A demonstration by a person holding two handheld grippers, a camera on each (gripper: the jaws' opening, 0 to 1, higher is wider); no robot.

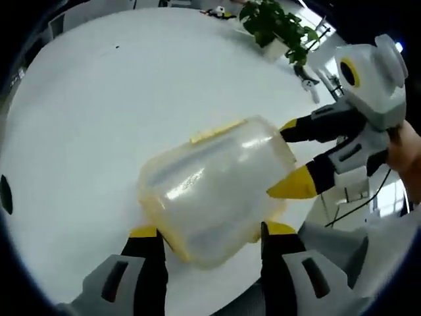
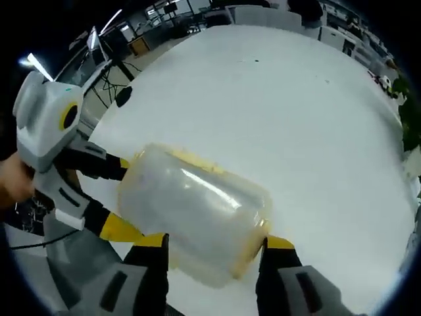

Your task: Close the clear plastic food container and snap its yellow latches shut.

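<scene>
1. The left tongs [image 1: 210, 240] rise from the bottom of the left gripper view, their yellow-tipped jaws standing apart on either side of the container's [image 1: 214, 187] near end. Whether they pinch it or only flank it, I cannot tell.
2. The container sits in the middle, between the two tongs, over the white bench [image 1: 99, 131]. It looks tipped on its side, a clear tub with a yellow edge and a yellow latch [image 1: 214, 131] along its far side. I cannot tell whether it touches the bench.
3. The right tongs [image 1: 284, 158] come in from the right of the left gripper view, jaws spread, one yellow tip at the container's upper corner and one against its side. In the right gripper view the right tongs [image 2: 214, 247] likewise straddle the container [image 2: 194, 210], and the left tongs [image 2: 115, 197] come in from the left.
4. A potted plant [image 1: 276, 26] stands well apart at the far edge of the bench.
5. Handling, as a judgement: the container seems empty and light, thin-walled, smooth and springy, so it may slip or flex under a hard squeeze. Better to brace it at the stiff yellow rim and press each latch near its middle.
</scene>
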